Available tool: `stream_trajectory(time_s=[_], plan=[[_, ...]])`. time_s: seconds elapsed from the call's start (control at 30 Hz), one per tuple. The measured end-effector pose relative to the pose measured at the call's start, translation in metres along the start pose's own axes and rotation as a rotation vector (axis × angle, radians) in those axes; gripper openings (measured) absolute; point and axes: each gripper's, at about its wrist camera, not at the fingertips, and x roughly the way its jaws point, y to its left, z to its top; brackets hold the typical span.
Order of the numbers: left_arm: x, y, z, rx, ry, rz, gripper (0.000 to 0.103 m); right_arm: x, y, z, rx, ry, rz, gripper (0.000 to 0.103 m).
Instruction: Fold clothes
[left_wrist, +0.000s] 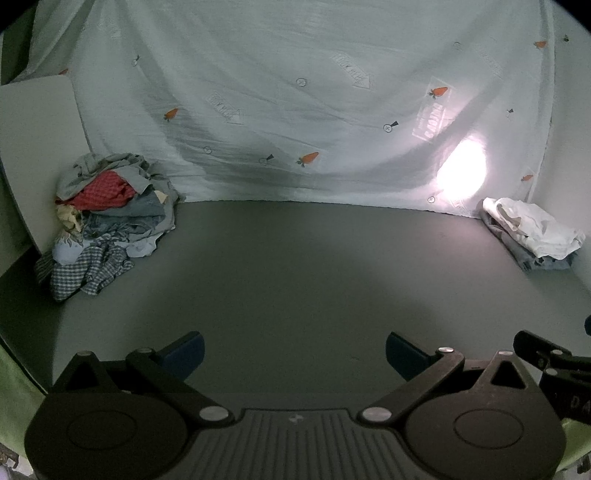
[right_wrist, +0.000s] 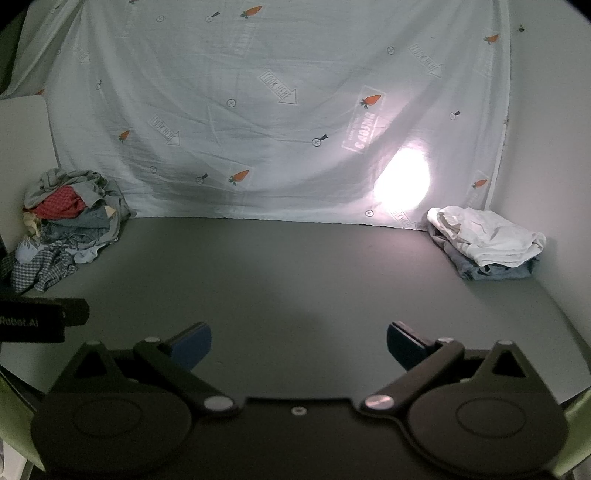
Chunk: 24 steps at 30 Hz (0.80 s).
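A jumbled heap of unfolded clothes (left_wrist: 107, 218) sits at the table's far left: grey, red, denim and blue-check pieces tangled together. At the far right lies a small folded stack (left_wrist: 532, 236), white garment on top of blue-grey ones.
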Motion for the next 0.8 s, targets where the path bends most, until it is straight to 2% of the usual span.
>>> stream_trajectory(time_s=[0.8], plan=[[-0.0004, 0.0015, 0.0025, -0.001, -0.001, 0.004, 0.103, 0.0015, -0.001, 0.0035, -0.004, -0.001, -0.001, 0.103]])
